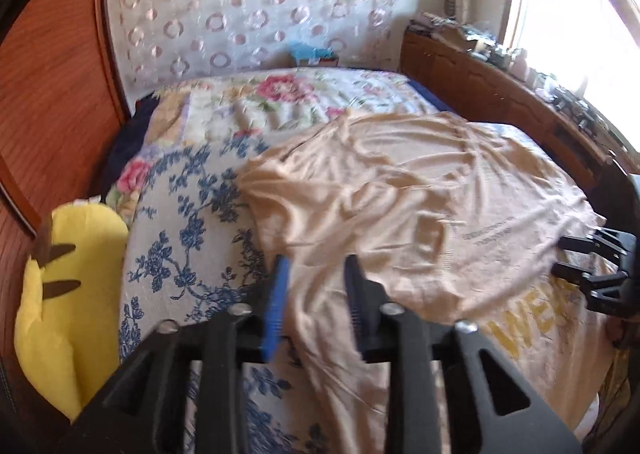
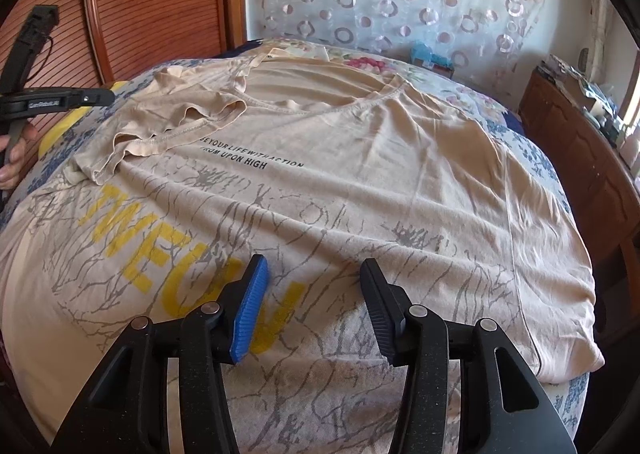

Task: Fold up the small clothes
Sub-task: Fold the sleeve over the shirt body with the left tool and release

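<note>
A beige cotton T-shirt with a grey branch print and yellow lettering (image 2: pixel 320 182) lies front side up across the bed with the blue-and-white floral quilt (image 1: pixel 180 222), mostly spread flat. One step looks done: one short sleeve (image 2: pixel 160 130) is turned inward over the chest, bunched and wrinkled rather than crisp. The opposite sleeve and side remain laid out, and the hem end has not been brought up, so I judge the folding barely begun.

The left gripper (image 1: pixel 316 270) hovers low over the shirt's side edge, its jaws apart with loose fabric between them, not pinched. The right gripper (image 2: pixel 312 274) hangs over the hem end, jaws wide open and holding nothing.

Small black print on the chest reads "…SE YOUR LIFE WITH ACTION / FROM UPON HIGH", its start hidden by the sleeve. The big yellow word reads partly as "TWFU…"; the rest is covered. A label on the left gripper's body is too blurred to read.
</note>
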Motion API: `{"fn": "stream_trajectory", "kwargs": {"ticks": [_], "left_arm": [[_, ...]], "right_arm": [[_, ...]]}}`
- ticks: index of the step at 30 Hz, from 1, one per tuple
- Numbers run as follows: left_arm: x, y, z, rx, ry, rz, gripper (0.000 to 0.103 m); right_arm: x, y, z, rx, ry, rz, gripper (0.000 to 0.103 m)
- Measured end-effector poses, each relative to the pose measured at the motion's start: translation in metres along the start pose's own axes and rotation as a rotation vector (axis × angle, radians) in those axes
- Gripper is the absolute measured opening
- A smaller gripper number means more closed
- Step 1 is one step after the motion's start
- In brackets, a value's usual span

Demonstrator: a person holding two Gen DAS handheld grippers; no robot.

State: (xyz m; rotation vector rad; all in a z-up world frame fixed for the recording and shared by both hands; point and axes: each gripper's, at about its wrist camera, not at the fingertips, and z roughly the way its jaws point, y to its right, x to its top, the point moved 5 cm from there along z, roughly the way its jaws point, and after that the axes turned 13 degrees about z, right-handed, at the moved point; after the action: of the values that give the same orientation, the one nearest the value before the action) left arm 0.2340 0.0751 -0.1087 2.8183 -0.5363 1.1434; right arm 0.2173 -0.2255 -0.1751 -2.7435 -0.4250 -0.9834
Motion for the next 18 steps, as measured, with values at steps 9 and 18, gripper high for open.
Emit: {"fn": "stream_trajectory", "kwargs": {"ticks": [9, 18], "left_arm": [[-0.002, 0.061, -0.009, -0.069, 0.011, 0.072, 0.056], [-0.018, 0.098, 0.013, -0.056, -0.057, 0.138, 0.056]], "right_arm": [[0.0, 0.001, 0.0, 0.0, 0.0, 0.0, 0.051], [0.0, 0.001, 0.0, -0.001, 0.0, 0.0, 0.052]]}}
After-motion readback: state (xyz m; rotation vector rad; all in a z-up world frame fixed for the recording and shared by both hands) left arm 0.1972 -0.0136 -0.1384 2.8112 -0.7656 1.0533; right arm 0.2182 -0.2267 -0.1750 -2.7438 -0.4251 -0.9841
